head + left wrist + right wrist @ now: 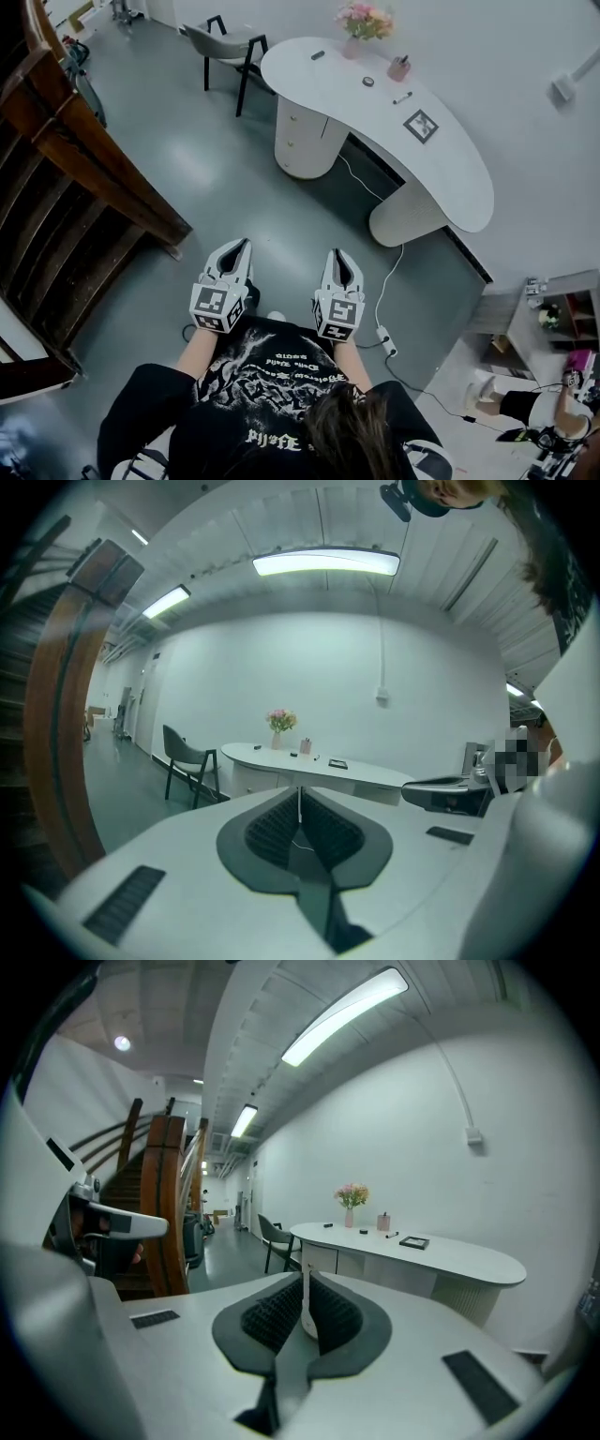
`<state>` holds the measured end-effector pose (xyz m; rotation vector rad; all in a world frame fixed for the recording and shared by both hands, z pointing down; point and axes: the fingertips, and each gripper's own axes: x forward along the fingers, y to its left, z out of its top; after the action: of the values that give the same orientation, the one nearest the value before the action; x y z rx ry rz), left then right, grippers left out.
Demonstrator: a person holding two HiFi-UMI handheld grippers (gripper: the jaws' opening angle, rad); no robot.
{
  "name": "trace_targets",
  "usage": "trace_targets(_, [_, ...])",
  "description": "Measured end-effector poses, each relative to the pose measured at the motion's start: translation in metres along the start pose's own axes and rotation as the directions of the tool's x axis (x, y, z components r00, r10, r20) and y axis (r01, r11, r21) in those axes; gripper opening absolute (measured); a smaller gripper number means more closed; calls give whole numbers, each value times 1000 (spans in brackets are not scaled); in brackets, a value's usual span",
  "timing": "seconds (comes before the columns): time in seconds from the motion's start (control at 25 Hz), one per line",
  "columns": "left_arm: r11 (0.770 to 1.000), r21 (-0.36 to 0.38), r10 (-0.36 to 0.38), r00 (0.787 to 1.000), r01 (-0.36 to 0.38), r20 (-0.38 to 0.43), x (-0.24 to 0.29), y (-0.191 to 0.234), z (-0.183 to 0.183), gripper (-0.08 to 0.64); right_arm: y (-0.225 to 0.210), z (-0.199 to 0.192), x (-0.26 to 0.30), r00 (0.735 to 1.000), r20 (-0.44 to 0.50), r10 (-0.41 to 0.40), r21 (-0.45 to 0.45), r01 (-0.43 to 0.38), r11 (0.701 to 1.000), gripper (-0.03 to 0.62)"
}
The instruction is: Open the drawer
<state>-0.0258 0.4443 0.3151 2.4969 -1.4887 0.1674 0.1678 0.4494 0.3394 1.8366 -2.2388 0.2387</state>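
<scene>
The person stands on a smooth grey floor (234,178), holding a white left claw (240,246) and a white right claw (337,255) side by side in front of the body, both aimed toward a long, curved white counter (441,169) that lies well apart from them. Each claw is clenched: in the left gripper view and in the right gripper view alike, the ribbed dark pads meet along a thin line with nothing between them. The white drawer (298,120) sits closed in the rounded pedestal under the counter's far end, one of a stack of fronts with small pale knobs. On the counter top stand a vase of pink flowers (361,26), a small pinkish cup (400,67) and a black-framed square card (421,125). A grey chair with black legs (230,49) stands beside the pedestal, and a brown wooden staircase (75,178) rises at the left. A white power strip (386,341) lies on the floor near the right claw.
</scene>
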Motion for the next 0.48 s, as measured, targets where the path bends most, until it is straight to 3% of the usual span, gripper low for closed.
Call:
trace_targets(0.24, [999, 27, -44, 998, 42, 47, 39, 28, 28, 26, 1, 14, 40, 1000, 0, -9, 1, 9, 1000, 26])
trace_targets(0.48, [996, 69, -64, 998, 64, -2, 81, 73, 34, 26, 15, 29, 90, 999, -19, -47, -11, 47, 999, 26])
